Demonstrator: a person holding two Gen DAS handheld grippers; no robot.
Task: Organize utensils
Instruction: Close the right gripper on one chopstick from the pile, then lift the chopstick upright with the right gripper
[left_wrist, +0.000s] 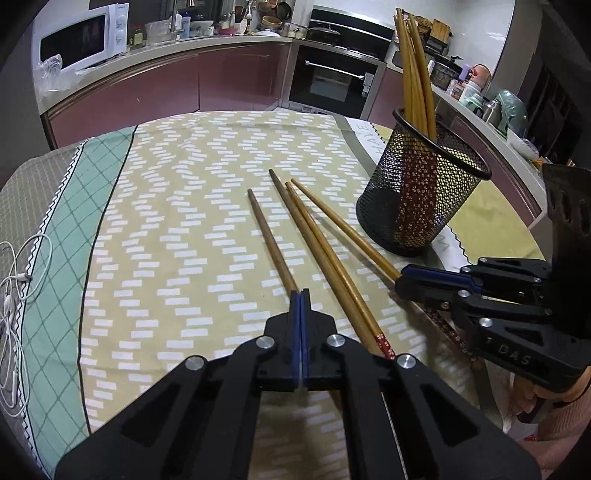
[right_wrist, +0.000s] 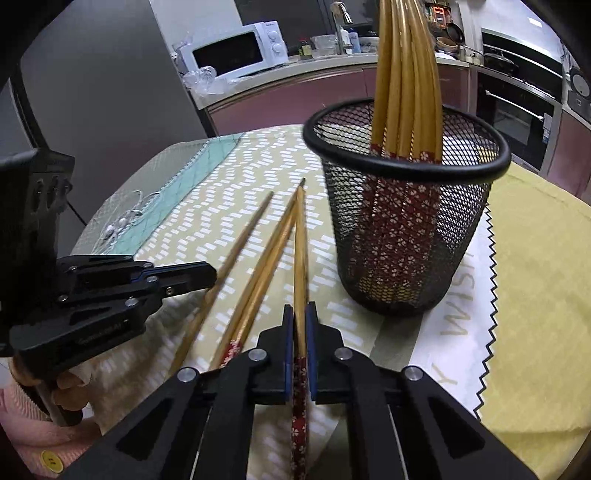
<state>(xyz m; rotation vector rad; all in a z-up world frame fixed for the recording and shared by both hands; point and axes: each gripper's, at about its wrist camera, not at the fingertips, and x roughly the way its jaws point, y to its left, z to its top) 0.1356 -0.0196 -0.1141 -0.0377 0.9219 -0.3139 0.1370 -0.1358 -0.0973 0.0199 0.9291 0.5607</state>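
Each claw grips one chopstick: left claw (left_wrist: 300, 295), right claw (right_wrist: 300, 314), for the cup (right_wrist: 406, 236) just ahead.

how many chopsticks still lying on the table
4. One in the left gripper, one in the right gripper, two loose chopsticks crossed between them. More stand in the mesh cup.

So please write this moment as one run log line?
left claw: shut on leftmost chopstick | right claw: shut on rightmost chopstick | two chopsticks: on cloth | mesh cup: upright, holding chopsticks
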